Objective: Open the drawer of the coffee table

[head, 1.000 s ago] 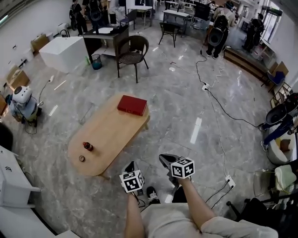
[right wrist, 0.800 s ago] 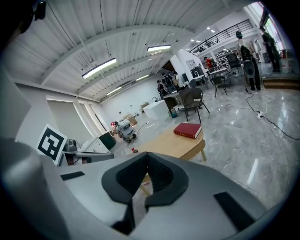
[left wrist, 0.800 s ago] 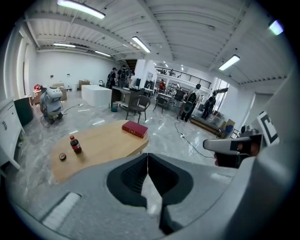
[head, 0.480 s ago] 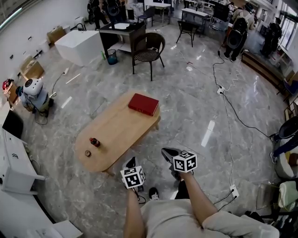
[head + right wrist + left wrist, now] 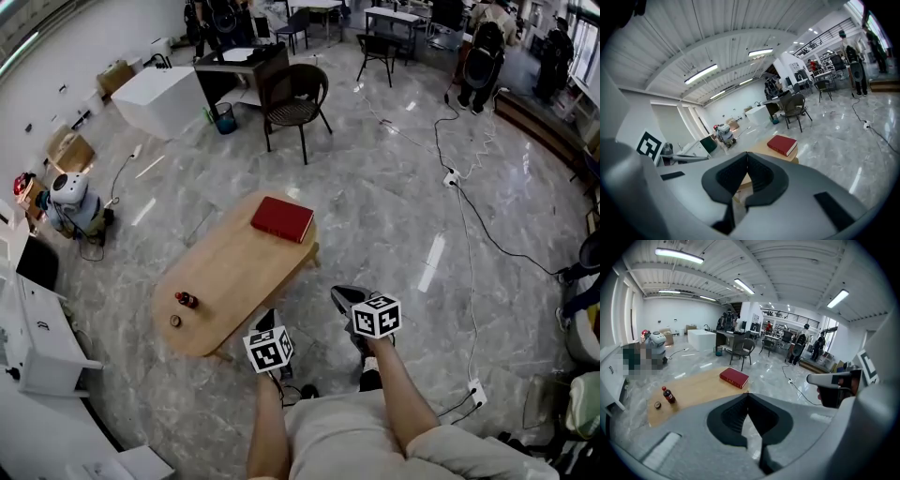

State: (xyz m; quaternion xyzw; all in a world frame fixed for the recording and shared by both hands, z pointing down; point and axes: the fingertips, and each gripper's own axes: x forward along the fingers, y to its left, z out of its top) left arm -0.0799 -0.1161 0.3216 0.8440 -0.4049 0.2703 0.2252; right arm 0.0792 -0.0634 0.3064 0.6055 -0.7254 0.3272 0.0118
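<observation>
The coffee table (image 5: 234, 267) is a long oval with a wooden top, standing on the marble floor ahead and to my left. On it lie a red book (image 5: 281, 218), a small dark bottle (image 5: 186, 300) and a loose cap (image 5: 175, 321). No drawer front shows in any view. My left gripper (image 5: 267, 323) is shut and empty, held in the air just off the table's near corner. My right gripper (image 5: 343, 296) is also shut and empty, further right over the floor. The left gripper view shows the table (image 5: 693, 390) ahead beyond the closed jaws. The right gripper view shows the book (image 5: 783, 144).
A wicker chair (image 5: 292, 98) and a dark desk stand beyond the table, with a white block (image 5: 164, 98) to their left. Cables (image 5: 469, 225) run over the floor on the right. A small white robot (image 5: 70, 197) and white furniture (image 5: 37, 337) line the left side.
The person has stepped forward along the table, carrying both grippers level with them. The table has drawn a little closer. Both sets of jaws stay shut.
</observation>
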